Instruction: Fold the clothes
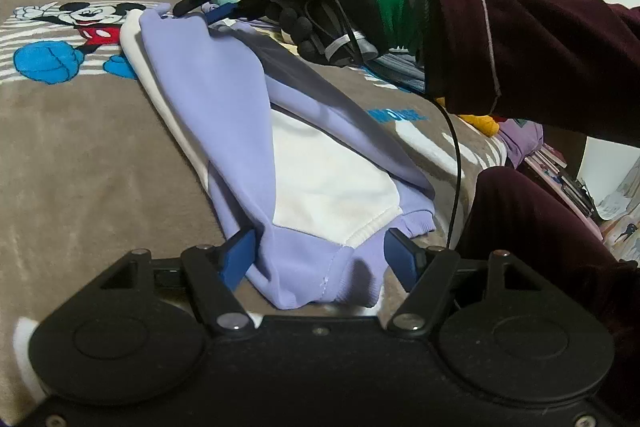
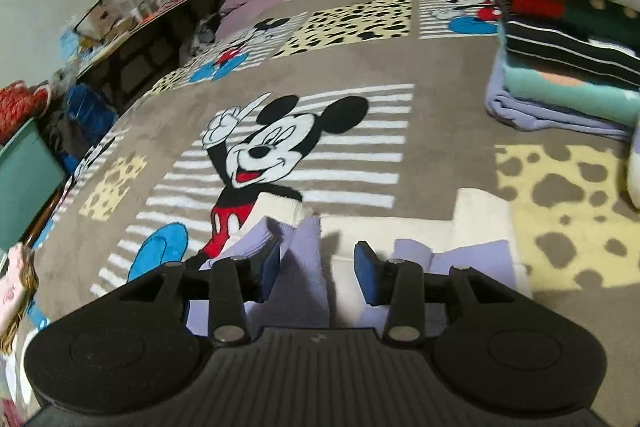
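The purple-and-white garment (image 1: pixel 240 131) lies part-folded on the bed (image 1: pixel 80 155), running 6 to 11 o'clock in the left view, both grippers (left gripper (image 1: pixel 320 259), right gripper (image 2: pixel 318 273)) spread apart around its 2 ends, probably to square up the fold.

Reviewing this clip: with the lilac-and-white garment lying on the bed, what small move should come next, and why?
Probably lift the right tongs clear of the garment: their pads stand apart with its far edge loose between them, so that end looks released. The left tongs straddle the near end, open.
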### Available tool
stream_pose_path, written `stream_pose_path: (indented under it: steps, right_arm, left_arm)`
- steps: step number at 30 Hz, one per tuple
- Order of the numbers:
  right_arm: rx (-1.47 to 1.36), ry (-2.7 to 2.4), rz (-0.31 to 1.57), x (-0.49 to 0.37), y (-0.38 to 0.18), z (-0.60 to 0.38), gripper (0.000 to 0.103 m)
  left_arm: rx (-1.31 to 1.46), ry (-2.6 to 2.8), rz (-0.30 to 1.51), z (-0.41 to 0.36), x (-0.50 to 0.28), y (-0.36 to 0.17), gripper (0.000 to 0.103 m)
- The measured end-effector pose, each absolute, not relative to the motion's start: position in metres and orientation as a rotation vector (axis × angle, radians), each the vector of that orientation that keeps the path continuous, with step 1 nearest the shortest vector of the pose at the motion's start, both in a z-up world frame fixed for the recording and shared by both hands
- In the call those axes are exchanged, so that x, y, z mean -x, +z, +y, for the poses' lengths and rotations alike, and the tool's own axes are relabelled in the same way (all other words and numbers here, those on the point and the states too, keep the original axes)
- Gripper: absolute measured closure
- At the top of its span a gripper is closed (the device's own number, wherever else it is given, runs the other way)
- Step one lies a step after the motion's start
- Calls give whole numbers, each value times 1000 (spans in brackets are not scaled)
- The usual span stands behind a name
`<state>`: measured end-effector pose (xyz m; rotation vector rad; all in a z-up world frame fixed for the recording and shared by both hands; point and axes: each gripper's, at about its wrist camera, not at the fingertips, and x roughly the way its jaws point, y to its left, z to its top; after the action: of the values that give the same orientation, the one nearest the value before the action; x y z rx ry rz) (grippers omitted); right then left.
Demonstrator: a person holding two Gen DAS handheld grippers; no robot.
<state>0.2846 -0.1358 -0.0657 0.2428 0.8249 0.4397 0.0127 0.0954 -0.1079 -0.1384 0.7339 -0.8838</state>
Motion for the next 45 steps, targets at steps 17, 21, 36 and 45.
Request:
stream_pose_path:
  steps: [17, 21, 36, 45]
  right_arm:
    - [-238, 437, 828, -286, -73, -141, 86]
    - [-269, 459, 748, -276, -60, -146, 72]
    - [-27, 572, 673, -187, -57, -137, 69]
    - [41, 602, 613, -169, -53, -139, 69]
  left_arm:
    - [111, -908, 752, 96, -10, -104, 31]
    - [34, -931, 752, 96, 0, -98, 30]
    - [-126, -883, 716, 93, 1, -85, 29]
    - [24, -649, 492, 104, -86, -28, 36]
